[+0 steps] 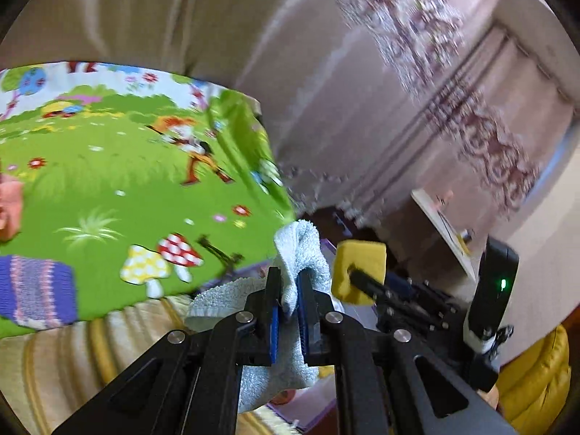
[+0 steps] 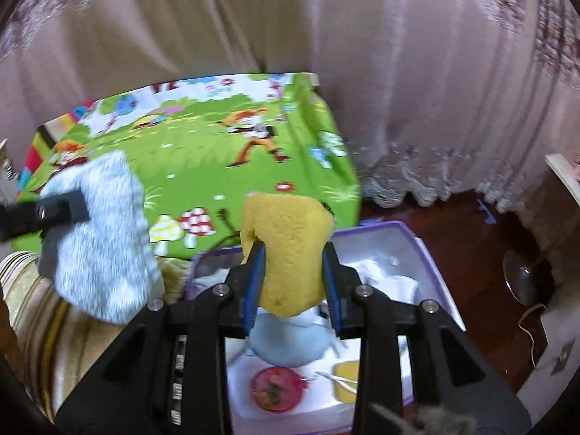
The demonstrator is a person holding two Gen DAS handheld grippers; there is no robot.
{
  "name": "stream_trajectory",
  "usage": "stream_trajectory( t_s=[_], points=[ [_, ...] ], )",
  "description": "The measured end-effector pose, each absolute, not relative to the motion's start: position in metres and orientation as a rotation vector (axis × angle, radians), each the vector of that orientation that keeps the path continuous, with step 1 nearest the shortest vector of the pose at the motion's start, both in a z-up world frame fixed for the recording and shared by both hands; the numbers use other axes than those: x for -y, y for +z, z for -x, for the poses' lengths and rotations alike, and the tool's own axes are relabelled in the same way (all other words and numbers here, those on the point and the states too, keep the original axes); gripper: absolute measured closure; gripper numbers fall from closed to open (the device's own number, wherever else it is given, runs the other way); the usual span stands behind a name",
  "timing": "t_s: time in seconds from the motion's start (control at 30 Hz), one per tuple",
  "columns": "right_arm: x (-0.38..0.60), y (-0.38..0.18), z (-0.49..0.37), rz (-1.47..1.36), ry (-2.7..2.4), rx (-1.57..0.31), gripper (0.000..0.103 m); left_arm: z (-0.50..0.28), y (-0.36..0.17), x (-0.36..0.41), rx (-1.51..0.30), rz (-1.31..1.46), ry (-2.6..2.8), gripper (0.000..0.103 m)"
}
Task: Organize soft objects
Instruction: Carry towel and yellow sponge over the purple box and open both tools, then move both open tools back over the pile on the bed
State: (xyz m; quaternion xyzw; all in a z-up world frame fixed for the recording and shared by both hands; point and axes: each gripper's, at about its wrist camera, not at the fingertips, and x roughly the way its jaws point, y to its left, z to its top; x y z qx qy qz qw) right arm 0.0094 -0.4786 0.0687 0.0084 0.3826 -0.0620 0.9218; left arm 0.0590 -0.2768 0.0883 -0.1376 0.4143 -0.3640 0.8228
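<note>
Left gripper (image 1: pixel 288 297) was clamped tight on a pale blue towel (image 1: pixel 301 250), fabric bunched between the blue pads and hanging below the jaws. Right gripper (image 2: pixel 293 272) held a yellow sponge (image 2: pixel 286 250); the left pad pressed into it, the right pad looked barely touching or just clear, hard to tell which. Sponge sat directly above an open purple-rimmed storage box (image 2: pixel 431 253) on the floor, just beside the corner of the green cartoon mat (image 2: pixel 188 166). From the right wrist view the towel hung off to the left, over the striped cushion (image 2: pixel 36 308), not yet above the box.

Progress, as a judgement: partway. Box already held several soft things, a light blue plush (image 2: pixel 290 344), a pink round item (image 2: pixel 277 388), another yellow piece (image 2: pixel 346 380) and white cloth. Both items in hand were not yet dropped in. Still on the mat in the left wrist view: a purple knitted piece (image 1: pixel 36 290) and a pink object (image 1: pixel 11 210) at the frame edge, so at least two more pickups seemed left. Frames were motion-blurred, fine detail unreliable.
</note>
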Motion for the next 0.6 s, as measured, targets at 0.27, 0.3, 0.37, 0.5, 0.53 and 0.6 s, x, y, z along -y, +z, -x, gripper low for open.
stream_trajectory(
  t_s=[0.27,0.3,0.37,0.5,0.53,0.6],
  points=[
    [0.524,0.058,0.006,-0.054,-0.244,-0.82,0.063,-0.046,0.076,0.324,-0.94,0.221,-0.857,0.089],
    [0.528,0.056,0.007,-0.06,-0.256,-0.826,0.06,-0.045,0.074,0.329,-0.952,0.213,-0.868,0.086],
    [0.536,0.054,0.01,-0.07,-0.283,-0.833,0.048,-0.044,0.071,0.337,-0.978,0.204,-0.89,0.069],
    [0.543,0.053,0.011,-0.074,-0.306,-0.836,0.026,-0.04,0.071,0.341,-0.964,0.211,-0.911,0.035],
    [0.544,0.052,0.012,-0.076,-0.306,-0.836,0.025,-0.039,0.071,0.34,-0.957,0.204,-0.904,0.035],
    [0.543,0.052,0.012,-0.082,-0.297,-0.836,0.025,-0.039,0.074,0.336,-0.933,0.191,-0.887,0.035]
  ],
)
